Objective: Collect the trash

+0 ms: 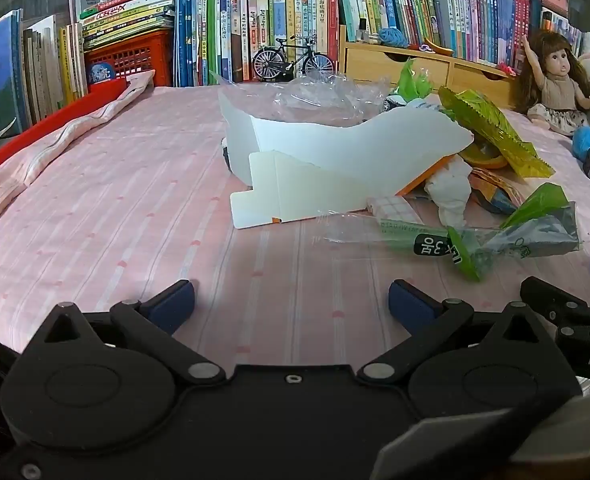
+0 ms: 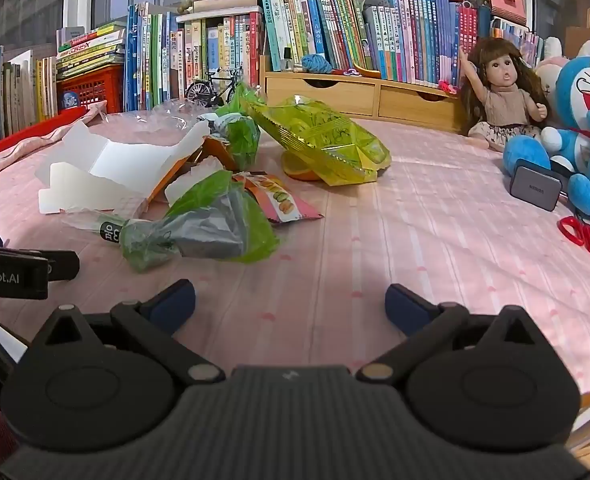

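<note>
Surface: pink striped cloth [image 2: 415, 208] spread over the counter, filling the lower half of both views.
Back wall, 12 o'clock: long row of upright books [image 2: 375, 36].
At 10 o'clock: red crate [image 1: 135, 54] under stacked flat books.
At 1 o'clock: wooden drawer unit [image 2: 359, 94].
Windows: large panes [image 2: 23, 12] at 11 o'clock, daylight and buildings outside.

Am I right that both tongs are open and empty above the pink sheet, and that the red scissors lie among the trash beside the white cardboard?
Not quite. The red scissors lie apart from the trash, beside the blue plush toy, as the right wrist view shows. The rest holds: left tongs and right tongs are open and empty.
</note>
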### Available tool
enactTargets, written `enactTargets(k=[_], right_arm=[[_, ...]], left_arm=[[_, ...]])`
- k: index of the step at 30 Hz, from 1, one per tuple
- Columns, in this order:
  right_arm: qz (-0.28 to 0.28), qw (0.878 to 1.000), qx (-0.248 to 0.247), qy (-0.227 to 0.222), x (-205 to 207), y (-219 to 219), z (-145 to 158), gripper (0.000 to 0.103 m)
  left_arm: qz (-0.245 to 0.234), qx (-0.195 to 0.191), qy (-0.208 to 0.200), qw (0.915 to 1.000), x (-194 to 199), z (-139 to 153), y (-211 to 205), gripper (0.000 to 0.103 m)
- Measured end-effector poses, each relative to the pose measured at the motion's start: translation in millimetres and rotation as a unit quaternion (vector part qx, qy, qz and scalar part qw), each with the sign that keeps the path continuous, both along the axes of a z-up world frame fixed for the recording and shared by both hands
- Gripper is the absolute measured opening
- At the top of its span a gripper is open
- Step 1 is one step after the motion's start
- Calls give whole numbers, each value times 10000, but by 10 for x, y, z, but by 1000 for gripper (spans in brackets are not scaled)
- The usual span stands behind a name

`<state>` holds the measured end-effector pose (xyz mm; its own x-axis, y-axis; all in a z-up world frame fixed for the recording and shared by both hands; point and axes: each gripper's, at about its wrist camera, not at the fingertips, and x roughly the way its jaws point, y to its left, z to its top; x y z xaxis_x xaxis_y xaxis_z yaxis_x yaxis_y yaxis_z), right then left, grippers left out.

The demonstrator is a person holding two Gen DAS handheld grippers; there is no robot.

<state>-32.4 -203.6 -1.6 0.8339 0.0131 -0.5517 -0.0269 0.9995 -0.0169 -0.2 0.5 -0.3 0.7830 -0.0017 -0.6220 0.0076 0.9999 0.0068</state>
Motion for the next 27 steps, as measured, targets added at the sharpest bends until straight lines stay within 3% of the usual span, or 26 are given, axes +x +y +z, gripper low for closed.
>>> enactTargets(k=[27], right_arm=[[-2, 10000, 1, 17, 9, 0, 9, 103]], left_arm=[[-10, 12, 25, 10000, 21, 5, -4, 103]])
